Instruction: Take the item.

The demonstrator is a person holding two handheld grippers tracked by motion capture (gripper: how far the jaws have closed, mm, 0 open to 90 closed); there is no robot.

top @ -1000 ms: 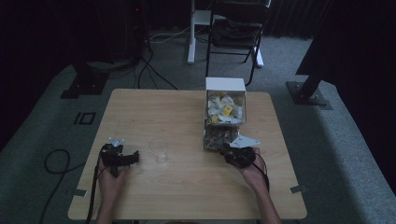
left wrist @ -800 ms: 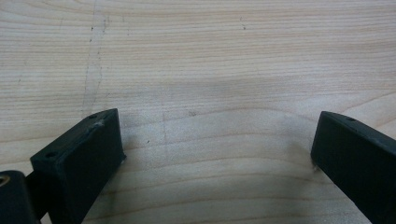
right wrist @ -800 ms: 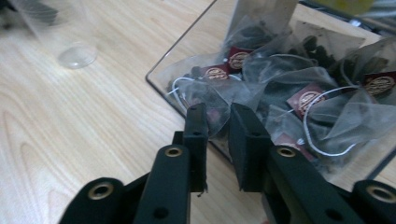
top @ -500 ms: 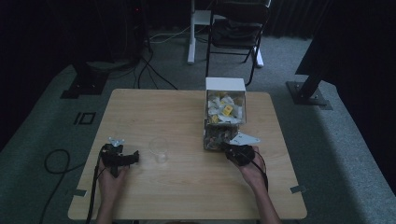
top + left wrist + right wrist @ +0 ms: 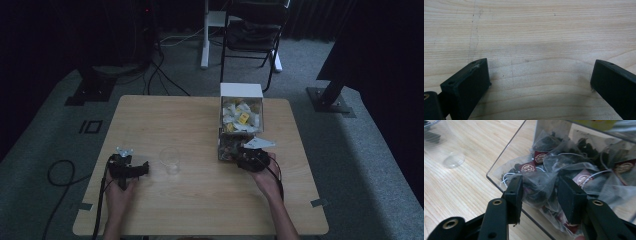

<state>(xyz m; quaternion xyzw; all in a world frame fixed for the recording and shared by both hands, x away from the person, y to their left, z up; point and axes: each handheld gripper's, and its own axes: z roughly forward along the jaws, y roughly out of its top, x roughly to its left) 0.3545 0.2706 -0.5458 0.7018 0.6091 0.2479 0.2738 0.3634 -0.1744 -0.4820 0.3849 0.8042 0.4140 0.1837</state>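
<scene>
Clear plastic cup [image 5: 170, 160] stood left of clear tea-bag box [image 5: 230, 145]; white cardboard box [image 5: 241, 107] directly behind it on pale wooden table [image 5: 165, 117].

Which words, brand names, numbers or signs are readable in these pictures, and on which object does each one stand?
No text can be read with certainty.
Dark red tags on the tea bags in the clear container: a round pale emblem with lettering, too small and blurred to read.
Yellow packet in the white box: a dark mark, too small to read.
Clear cup, wooden table: no text.
</scene>
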